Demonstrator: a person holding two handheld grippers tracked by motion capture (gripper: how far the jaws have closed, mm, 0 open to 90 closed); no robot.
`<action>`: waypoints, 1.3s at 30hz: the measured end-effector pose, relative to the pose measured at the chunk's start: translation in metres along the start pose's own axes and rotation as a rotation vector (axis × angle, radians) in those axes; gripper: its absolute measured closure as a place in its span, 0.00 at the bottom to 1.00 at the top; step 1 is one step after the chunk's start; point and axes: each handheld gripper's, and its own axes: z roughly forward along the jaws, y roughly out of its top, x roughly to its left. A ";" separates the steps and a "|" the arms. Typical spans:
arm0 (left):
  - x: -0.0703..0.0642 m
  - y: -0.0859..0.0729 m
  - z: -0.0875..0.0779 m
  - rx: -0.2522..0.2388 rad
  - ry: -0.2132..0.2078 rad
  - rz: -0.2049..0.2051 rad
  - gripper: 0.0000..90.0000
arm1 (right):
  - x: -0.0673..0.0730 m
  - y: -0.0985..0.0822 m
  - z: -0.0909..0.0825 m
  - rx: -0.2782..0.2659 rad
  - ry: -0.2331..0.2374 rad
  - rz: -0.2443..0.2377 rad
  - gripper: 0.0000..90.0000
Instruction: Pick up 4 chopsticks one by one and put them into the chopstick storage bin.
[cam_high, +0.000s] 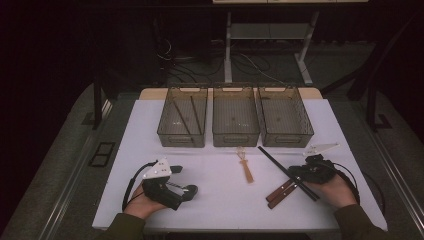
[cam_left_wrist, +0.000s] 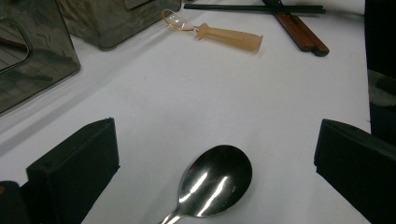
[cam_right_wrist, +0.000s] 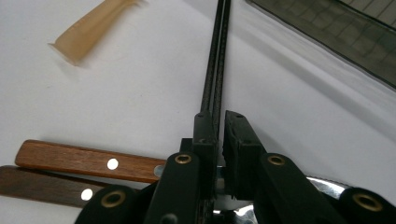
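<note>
Right gripper (cam_right_wrist: 217, 135) clamped on pair of thin black chopsticks (cam_right_wrist: 215, 56), table front-right. Left gripper (cam_left_wrist: 215, 154) open over steel spoon (cam_left_wrist: 215, 179). Left smoky plastic bin (cam_high: 182, 117) holds prob. two dark sticks (cam_high: 189, 116); middle bin (cam_high: 235, 117) and right bin (cam_high: 285, 117) look empty.

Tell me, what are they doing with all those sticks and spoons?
A person is handling cutlery on a white table in front of three see-through bins. The right gripper has closed on a pair of black chopsticks, which lie across two wooden-handled utensils. The left gripper is open, with a metal spoon lying between its jaws. Two sticks already lie in the left bin.
</note>
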 end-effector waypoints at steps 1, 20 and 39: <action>0.000 0.000 0.000 0.000 0.001 0.000 0.00 | 0.000 0.000 0.000 0.001 -0.001 0.000 0.92; 0.000 0.000 0.000 0.000 0.001 0.001 0.00 | -0.001 0.000 0.009 0.027 -0.049 -0.037 0.94; 0.000 0.000 0.000 -0.002 0.001 0.001 0.00 | -0.002 0.001 0.003 0.015 -0.037 -0.047 0.95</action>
